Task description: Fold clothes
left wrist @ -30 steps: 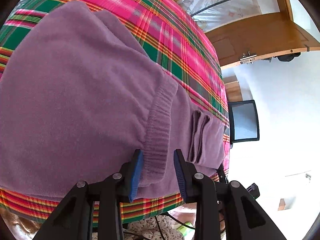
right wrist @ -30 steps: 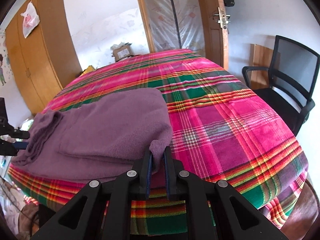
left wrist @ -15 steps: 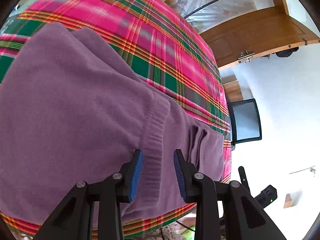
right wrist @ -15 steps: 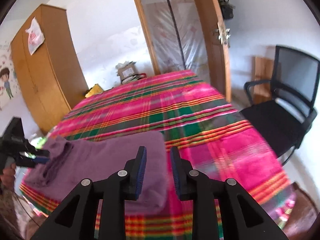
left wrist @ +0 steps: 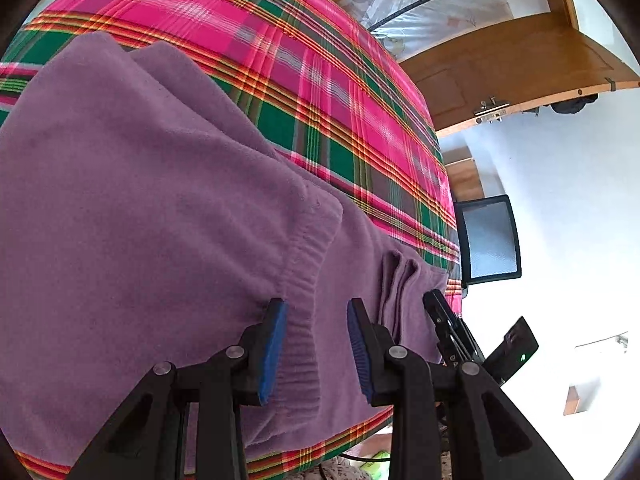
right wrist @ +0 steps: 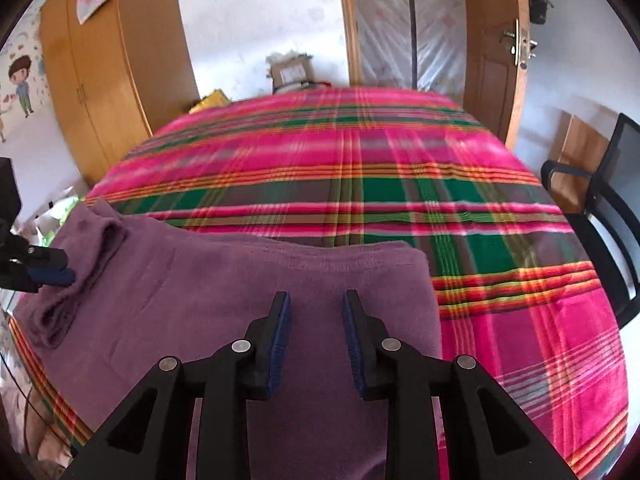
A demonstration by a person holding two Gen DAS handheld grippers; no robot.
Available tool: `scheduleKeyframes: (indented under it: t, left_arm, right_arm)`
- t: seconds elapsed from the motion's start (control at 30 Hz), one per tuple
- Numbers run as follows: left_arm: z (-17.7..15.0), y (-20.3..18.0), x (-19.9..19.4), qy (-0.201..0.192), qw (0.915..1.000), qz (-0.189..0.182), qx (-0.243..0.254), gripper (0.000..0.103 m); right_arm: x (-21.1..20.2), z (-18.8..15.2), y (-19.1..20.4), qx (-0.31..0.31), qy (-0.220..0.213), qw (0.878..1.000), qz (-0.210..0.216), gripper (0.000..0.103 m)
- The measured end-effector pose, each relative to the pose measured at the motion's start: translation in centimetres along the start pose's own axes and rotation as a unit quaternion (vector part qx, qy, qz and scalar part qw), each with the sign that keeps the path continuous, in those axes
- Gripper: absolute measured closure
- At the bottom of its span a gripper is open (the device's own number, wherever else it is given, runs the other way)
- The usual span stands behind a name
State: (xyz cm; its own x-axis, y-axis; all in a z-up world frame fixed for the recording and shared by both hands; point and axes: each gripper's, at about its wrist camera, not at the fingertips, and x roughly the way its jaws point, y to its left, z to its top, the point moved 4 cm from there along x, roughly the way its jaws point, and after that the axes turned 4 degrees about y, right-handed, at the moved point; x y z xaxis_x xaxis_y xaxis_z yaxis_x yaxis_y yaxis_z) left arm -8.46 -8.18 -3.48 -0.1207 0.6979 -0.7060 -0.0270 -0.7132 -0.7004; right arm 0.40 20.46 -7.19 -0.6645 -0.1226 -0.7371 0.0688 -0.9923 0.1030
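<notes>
Right wrist view shows what has just changed: a second ago my right gripper (right wrist: 314, 312) was pinched on the near right corner of the purple garment (right wrist: 248, 280), and now its fingers stand parted with nothing between them, hovering above the folded cloth. The last numbers barely differ, so I read the release as finished. The garment lies flat on the plaid blanket (right wrist: 400, 184) of the bed, at the near left part of it, its right edge square and a bunched roll of cloth at its left end. There the left gripper (right wrist: 52, 272) shows at the frame's edge, right beside that roll. In the left wrist view the left gripper (left wrist: 316, 320) is as it was, fingers about half open, straddling the ribbed hem (left wrist: 304, 280) without pressing it; I judge it holds nothing. The right gripper (left wrist: 448, 320) now comes into that view at the near right, which it did not a second ago. I take this fold as laid down, and the next grasp is not yet begun.
</notes>
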Motion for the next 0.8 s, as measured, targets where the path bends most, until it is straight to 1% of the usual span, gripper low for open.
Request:
scheduleKeyframes:
  t: [0.13,0.2,0.3,0.4,0.5,0.6,0.7,0.73,0.8]
  left_arm:
    - [0.0,0.1,-0.4,-0.004,1.0,0.0,0.003,0.071]
    - [0.0,0.0,-0.5,-0.004,1.0,0.004,0.008,0.071]
    - [0.0,-0.3,-0.4,-0.006,0.9999,0.006,0.011,0.071]
    - [0.0,-0.2,-0.3,-0.006,1.0,0.003,0.006,0.071]
    - [-0.2,-0.1,-0.4,-0.006,1.0,0.001,0.006,0.071]
    - [-0.5,-0.1,-0.7,-0.007,1.0,-0.003,0.004,0.071]
    - [-0.6,-0.2,-1.2,-0.01,0.9999,-0.01,0.007,0.071]
    - [-0.7,-0.3,-1.5,-0.012,0.9998,-0.01,0.01,0.071]
    - [-0.8,-0.3,-2.5,-0.024,0.9995,-0.01,0.016,0.071]
  right_arm:
    - [-3.3,-0.9,-1.7,0.012,-0.03,0.999,-0.009,0.074]
    - [-5.1,-1.9,-2.5,0.011,-0.043,0.999,-0.011,0.071]
    - [-7.1,-4.1,-2.6,-0.016,-0.048,0.998,-0.027,0.068]
    - [-7.4,-5.7,-1.6,-0.059,-0.039,0.997,-0.033,0.068]
    - [-6.4,-6.8,-1.2,-0.08,-0.016,0.995,-0.055,0.068]
    - [-5.9,-7.2,-1.9,-0.057,-0.005,0.997,-0.053,0.068]
    - [-6.2,-7.1,-1.8,-0.059,-0.001,0.996,-0.065,0.068]
    - [-6.4,-7.0,-1.4,-0.063,-0.004,0.995,-0.073,0.068]
    - [-7.1,-6.4,-0.5,-0.065,-0.024,0.996,-0.064,0.068]
